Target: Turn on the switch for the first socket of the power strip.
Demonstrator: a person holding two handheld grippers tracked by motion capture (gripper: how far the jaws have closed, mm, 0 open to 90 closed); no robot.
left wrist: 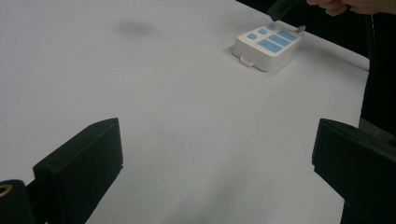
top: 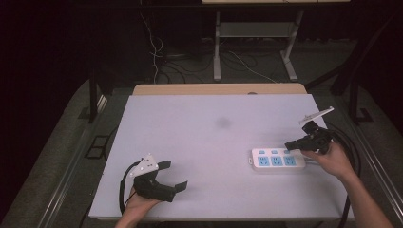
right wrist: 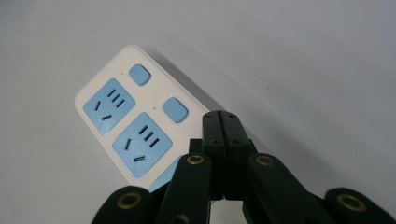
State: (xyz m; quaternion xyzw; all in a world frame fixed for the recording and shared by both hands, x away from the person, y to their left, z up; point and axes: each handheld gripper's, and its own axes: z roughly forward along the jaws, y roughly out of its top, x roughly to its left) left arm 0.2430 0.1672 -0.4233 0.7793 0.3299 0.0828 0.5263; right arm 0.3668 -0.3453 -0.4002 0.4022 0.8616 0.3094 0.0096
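A white power strip (top: 278,160) with blue sockets and blue switch buttons lies flat at the right of the white table (top: 209,142). My right gripper (top: 291,144) is shut, jaws pressed together with nothing between them. Its tip sits over the strip's far right end, by the third switch. In the right gripper view the shut jaws (right wrist: 221,122) cover that end of the power strip (right wrist: 135,121); contact cannot be told. My left gripper (top: 177,176) rests open at the table's front left, jaws wide apart and empty. The left gripper view shows the power strip (left wrist: 267,44) far off.
A faint grey smudge (top: 222,123) marks the table's middle. Beyond the far edge are a wooden strip (top: 218,89), desk legs and loose cables (top: 237,61) on the floor. Black cables (top: 349,156) trail off the table's right side.
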